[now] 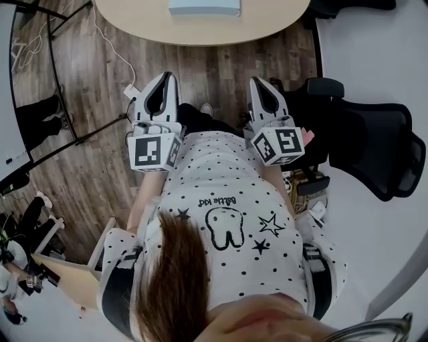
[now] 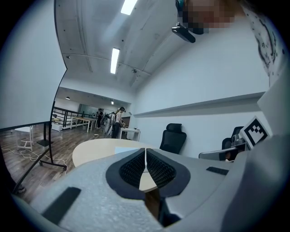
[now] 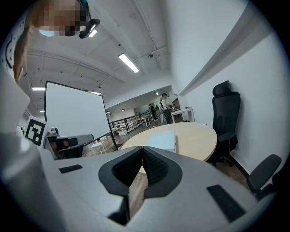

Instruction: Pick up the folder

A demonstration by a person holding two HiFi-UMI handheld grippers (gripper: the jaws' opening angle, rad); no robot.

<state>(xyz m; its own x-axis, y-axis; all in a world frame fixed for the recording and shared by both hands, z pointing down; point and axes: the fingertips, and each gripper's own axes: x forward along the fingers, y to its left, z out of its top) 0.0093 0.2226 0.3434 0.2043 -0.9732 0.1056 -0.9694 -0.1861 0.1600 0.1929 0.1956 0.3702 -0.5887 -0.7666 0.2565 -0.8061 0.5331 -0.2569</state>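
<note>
The folder (image 1: pixel 204 7) is pale blue and lies flat on the round beige table (image 1: pixel 200 30), at the top of the head view. Both grippers are held in front of the person's body, over the wooden floor and short of the table. My left gripper (image 1: pixel 169 75) is shut with nothing between its pads. My right gripper (image 1: pixel 257 81) is also shut and empty. From the right gripper view, the folder (image 3: pixel 162 139) shows on the table (image 3: pixel 195 140) beyond the closed jaws (image 3: pixel 142 152). The left gripper view shows only a strip of the folder (image 2: pixel 128 150) past its jaws (image 2: pixel 145 152).
A black office chair (image 1: pixel 374 147) stands to the right of the person, close to the right gripper. Another black chair (image 3: pixel 225 122) stands by the table's far right side. A whiteboard on a stand (image 3: pixel 74 113) and cables on the floor (image 1: pixel 110 50) lie to the left.
</note>
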